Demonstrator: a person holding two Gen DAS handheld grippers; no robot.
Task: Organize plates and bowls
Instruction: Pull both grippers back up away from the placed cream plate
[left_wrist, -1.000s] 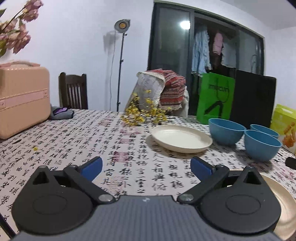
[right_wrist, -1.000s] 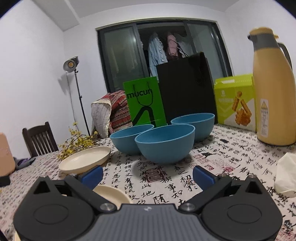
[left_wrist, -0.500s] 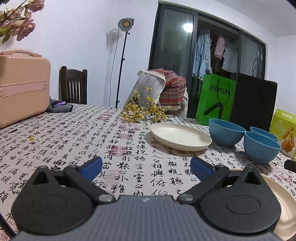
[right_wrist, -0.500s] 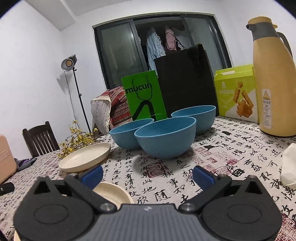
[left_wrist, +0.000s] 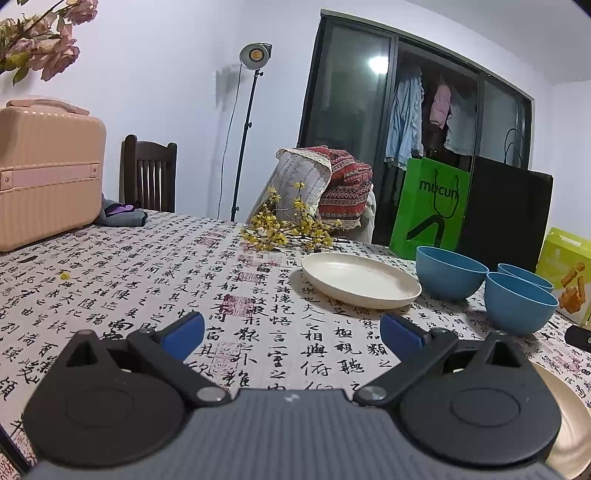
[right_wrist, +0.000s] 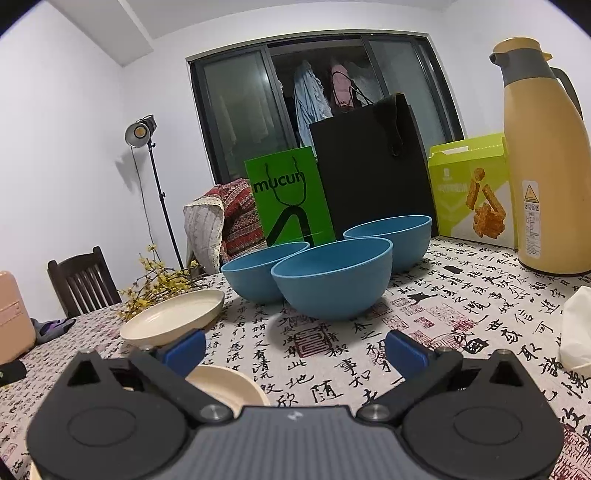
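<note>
Three blue bowls stand close together on the patterned tablecloth: the nearest bowl (right_wrist: 334, 277), one behind it to the left (right_wrist: 255, 273), one behind to the right (right_wrist: 399, 240). A cream plate (right_wrist: 173, 317) lies left of them, seen also in the left wrist view as the cream plate (left_wrist: 360, 278). A second cream plate (right_wrist: 229, 384) lies just under my right gripper's left finger; its edge (left_wrist: 565, 421) shows at the right in the left wrist view. My left gripper (left_wrist: 291, 330) is open over bare cloth. My right gripper (right_wrist: 295, 349) is open, short of the nearest bowl.
A tall yellow thermos (right_wrist: 543, 166), a green snack box (right_wrist: 472, 192) and a white tissue (right_wrist: 576, 328) stand at the right. Green (right_wrist: 291, 195) and black (right_wrist: 373, 170) bags rise behind the bowls. Yellow flower sprigs (left_wrist: 288, 225) and a pink case (left_wrist: 44, 177) sit leftward.
Both grippers have sunk lower toward the table, so objects sit higher in view. The right gripper has edged closer to the nearest blue bowl. Jaws stay open; nothing on the table has moved.
</note>
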